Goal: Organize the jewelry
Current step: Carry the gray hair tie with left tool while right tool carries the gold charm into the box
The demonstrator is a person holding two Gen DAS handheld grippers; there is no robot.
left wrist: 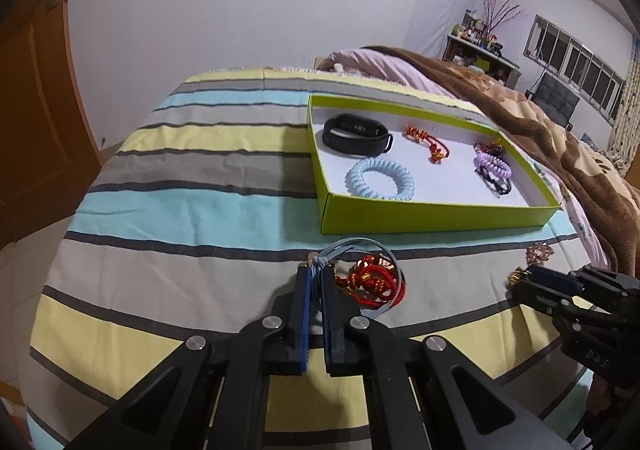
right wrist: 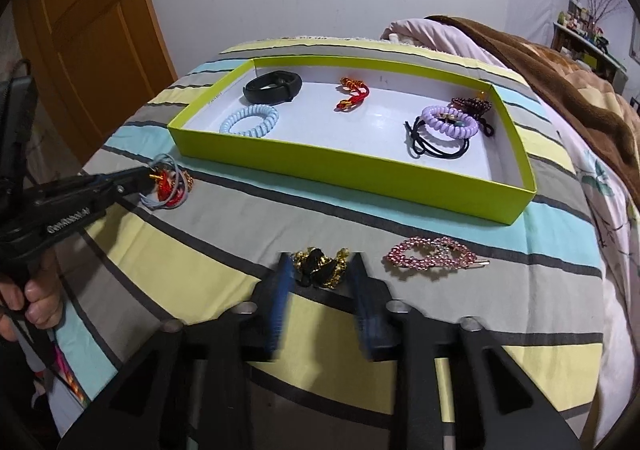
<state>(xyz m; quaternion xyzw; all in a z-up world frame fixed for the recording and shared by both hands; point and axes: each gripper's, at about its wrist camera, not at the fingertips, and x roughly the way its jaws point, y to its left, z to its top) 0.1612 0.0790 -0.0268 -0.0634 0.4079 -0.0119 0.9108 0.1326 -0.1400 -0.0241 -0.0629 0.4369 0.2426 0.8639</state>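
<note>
The left tongs point(left wrist: 316, 270) pinch the grey-blue cord point(left wrist: 352, 246) by the red bracelet point(left wrist: 374, 282) at its three o'clock; the right tongs point(right wrist: 320, 270), half open, bracket the gold-black clip point(right wrist: 320, 266).

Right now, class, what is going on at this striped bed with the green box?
A person holds a tool in each hand, sorting jewelry into a green box on the striped cover. The left tool is shut on a blue cord tangled with a red bracelet, still on the cover. The right tool straddles a gold and black piece; whether it grips yet is unclear. A pink clip waits nearby. Several bands already lie in the box.
</note>
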